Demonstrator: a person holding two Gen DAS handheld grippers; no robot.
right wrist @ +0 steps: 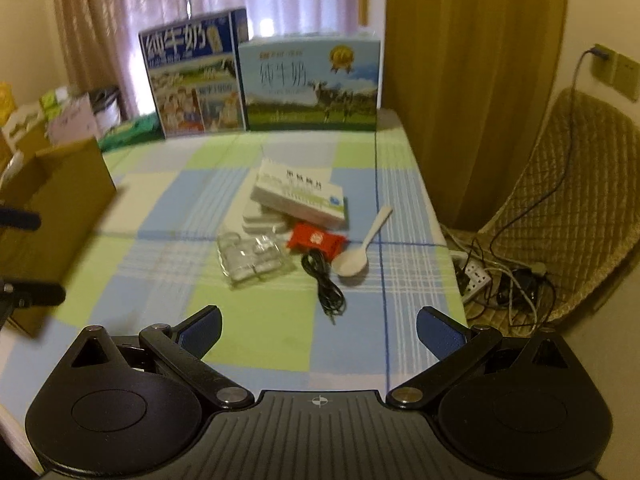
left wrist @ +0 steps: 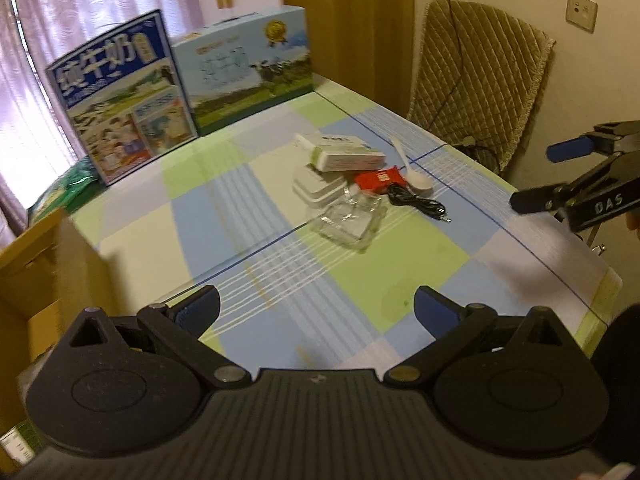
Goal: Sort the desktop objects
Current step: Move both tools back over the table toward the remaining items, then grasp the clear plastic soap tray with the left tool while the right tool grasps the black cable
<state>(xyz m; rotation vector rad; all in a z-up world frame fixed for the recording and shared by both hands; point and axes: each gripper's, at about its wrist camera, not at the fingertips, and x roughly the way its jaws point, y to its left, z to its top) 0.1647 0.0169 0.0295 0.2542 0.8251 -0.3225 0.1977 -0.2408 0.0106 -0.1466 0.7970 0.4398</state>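
Nothing is gripped yet: left gripper (left wrist: 316, 304) and right gripper (right wrist: 319, 326) are held spread. The spoon (right wrist: 362, 246), right of the glass ashtray (right wrist: 254, 258), could be taken first.

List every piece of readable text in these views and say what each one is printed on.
"纯牛奶": dark blue milk carton at the table's far end.
"纯牛奶": light blue milk carton beside it.
"DAS": body of the right gripper, seen from the left wrist view.
White medicine box: dark print, too blurred to read.
Red packet: white emblem, unreadable.
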